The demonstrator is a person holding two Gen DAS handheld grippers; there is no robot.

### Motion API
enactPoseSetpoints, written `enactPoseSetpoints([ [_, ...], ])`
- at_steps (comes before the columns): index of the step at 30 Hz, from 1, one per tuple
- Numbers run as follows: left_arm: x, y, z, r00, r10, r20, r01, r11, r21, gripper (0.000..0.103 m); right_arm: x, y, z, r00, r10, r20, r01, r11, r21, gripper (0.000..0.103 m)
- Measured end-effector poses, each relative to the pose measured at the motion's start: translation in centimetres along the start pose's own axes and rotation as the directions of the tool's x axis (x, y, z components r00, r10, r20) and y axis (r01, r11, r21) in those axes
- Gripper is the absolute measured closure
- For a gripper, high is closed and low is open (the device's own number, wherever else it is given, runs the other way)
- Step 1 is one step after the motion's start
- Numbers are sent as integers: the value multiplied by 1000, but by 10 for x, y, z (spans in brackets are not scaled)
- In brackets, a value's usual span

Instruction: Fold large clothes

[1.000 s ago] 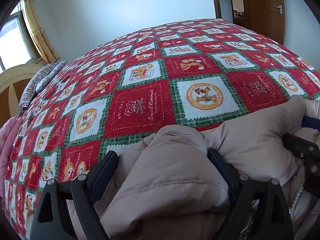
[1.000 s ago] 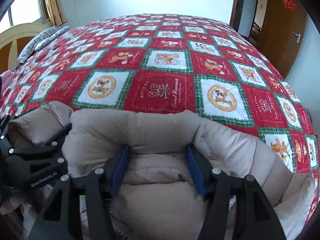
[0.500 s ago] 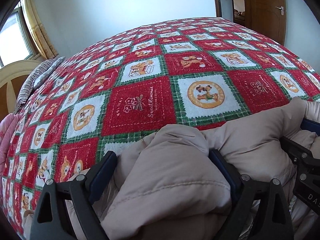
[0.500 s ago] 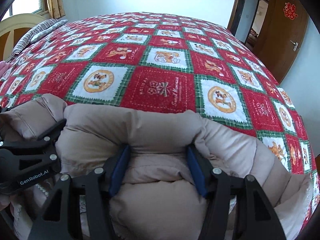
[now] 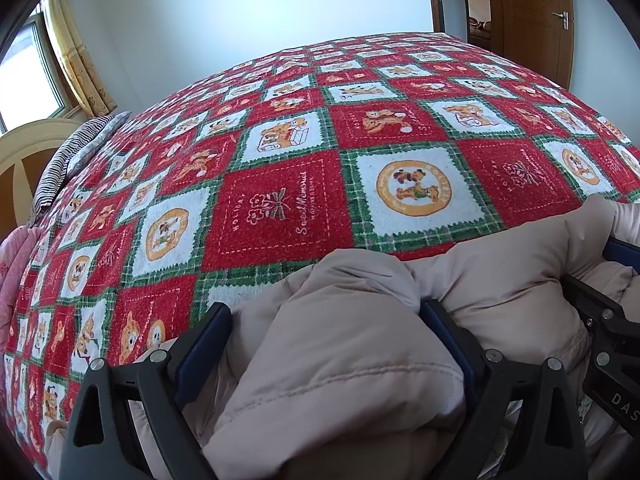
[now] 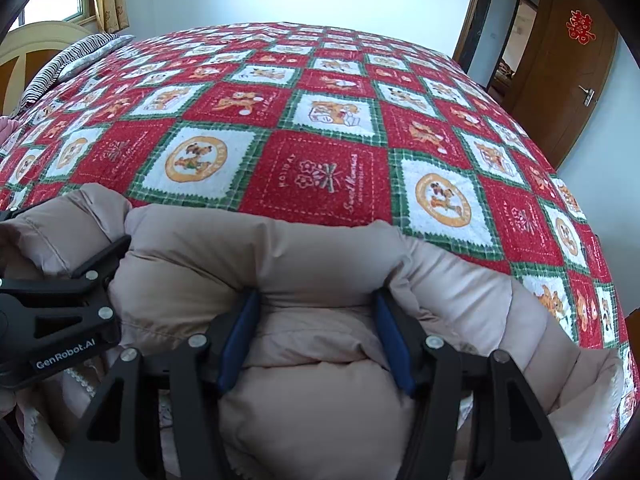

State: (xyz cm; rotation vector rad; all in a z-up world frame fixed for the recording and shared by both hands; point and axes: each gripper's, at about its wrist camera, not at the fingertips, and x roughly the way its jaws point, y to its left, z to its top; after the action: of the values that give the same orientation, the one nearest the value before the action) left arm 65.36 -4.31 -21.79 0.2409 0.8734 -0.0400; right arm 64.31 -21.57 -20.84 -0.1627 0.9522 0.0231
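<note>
A puffy beige down jacket (image 5: 340,360) lies bunched at the near edge of a bed with a red, green and white checked bedspread (image 5: 280,208). My left gripper (image 5: 322,336) is shut on a thick fold of it, the padding bulging up between the blue pads. My right gripper (image 6: 316,336) grips another thick roll of the same jacket (image 6: 312,264), pads pressed into its sides. The two grippers sit close side by side: the right gripper (image 5: 608,340) shows at the right edge of the left wrist view, the left gripper (image 6: 60,312) at the left edge of the right wrist view.
The bedspread (image 6: 320,176) stretches flat beyond the jacket. A striped pillow (image 5: 68,160) and a curved headboard (image 5: 24,152) are at the far left, pink cloth (image 5: 16,264) at the left edge. A brown door (image 6: 568,80) stands at the far right.
Both grippers keep their hold on the jacket. The right wrist view has tilted slightly, showing a little more of the bed; the left gripper stays put.
</note>
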Motion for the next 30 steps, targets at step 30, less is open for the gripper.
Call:
enactPoseSetpoints([
  [30,-248,109,-286,999,-18,49,14,997,73,4,-198,-96,-247,999,-28,-30,32,990,136,13],
])
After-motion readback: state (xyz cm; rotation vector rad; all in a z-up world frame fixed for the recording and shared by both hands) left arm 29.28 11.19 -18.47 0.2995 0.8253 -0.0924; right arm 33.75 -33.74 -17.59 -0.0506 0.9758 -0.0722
